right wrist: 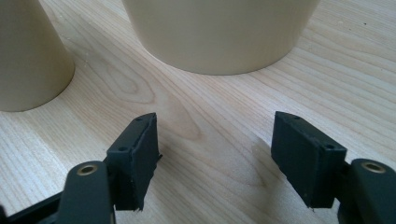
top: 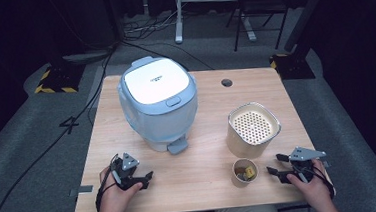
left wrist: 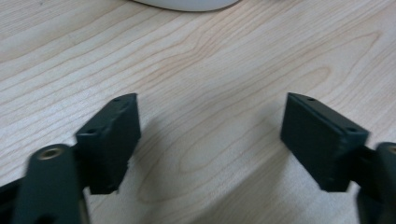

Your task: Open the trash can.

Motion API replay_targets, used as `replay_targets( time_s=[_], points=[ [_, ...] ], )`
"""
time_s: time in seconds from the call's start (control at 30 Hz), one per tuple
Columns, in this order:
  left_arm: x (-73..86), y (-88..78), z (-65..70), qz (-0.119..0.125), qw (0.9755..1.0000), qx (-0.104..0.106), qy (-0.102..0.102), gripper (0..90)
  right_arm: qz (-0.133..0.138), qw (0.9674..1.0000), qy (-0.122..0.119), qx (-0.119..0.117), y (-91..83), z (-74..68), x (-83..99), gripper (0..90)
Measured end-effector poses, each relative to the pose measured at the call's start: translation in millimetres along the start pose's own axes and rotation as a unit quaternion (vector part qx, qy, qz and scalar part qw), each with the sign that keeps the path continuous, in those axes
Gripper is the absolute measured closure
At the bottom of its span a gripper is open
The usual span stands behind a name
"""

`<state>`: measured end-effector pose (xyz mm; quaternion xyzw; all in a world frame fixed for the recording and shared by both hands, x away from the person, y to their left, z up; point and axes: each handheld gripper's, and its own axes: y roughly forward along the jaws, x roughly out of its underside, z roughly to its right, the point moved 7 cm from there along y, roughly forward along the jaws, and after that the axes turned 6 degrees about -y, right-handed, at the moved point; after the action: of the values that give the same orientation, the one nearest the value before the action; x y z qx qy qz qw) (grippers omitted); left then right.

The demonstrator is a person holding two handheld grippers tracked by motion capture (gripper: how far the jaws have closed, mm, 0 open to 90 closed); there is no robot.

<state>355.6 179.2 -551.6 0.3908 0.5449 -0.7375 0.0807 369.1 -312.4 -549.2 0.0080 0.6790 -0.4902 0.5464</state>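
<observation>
The right gripper (top: 275,164) rests low over the near right corner of the table (top: 201,185), held in the person's right hand (top: 313,186). Its jaws stand apart with nothing between them; in the right gripper view (right wrist: 212,154) bare wood shows in the gap. Just ahead of its jaws, toward the left, stands a small beige cup (top: 244,172) with yellowish pieces inside, near but not touching. Beyond that, slightly farther up the table, stands a taller beige container (top: 253,130) with a perforated insert at its top; its rounded wall (right wrist: 219,32) fills the upper part of the right gripper view, with the cup's side (right wrist: 28,56) at the left.

The left gripper (top: 146,180) lies at the near left of the table, in the left hand (top: 115,199), well apart from the cup. Its jaws are likewise spread wide over bare wood (left wrist: 210,135), holding nothing. Ahead of it stands a pale blue and white rice cooker (top: 158,103), lid closed, whose base edge (left wrist: 187,4) appears at the top of the left gripper view.
</observation>
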Motion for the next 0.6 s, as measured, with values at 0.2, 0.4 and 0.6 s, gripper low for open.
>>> replay_targets(
  time_s=[0.2,0.4,0.6],
  points=[
    [0.7,-9.9,4.8,-0.01,0.9996,0.02,0.015,31.3,0.0,1.0,-0.002,-0.001,0.1,0.4,-0.1,32.3],
    [-5.2,-25.6,5.6,-0.002,0.9992,0.029,0.028,33.1,0.0,1.0,-0.002,0.0,0.1,0.4,-0.1,32.3],
    [-19.0,-42.5,8.4,0.022,0.9987,0.039,0.024,34.0,0.0,1.0,-0.002,-0.001,0.2,0.3,-0.1,32.3]
  ],
)
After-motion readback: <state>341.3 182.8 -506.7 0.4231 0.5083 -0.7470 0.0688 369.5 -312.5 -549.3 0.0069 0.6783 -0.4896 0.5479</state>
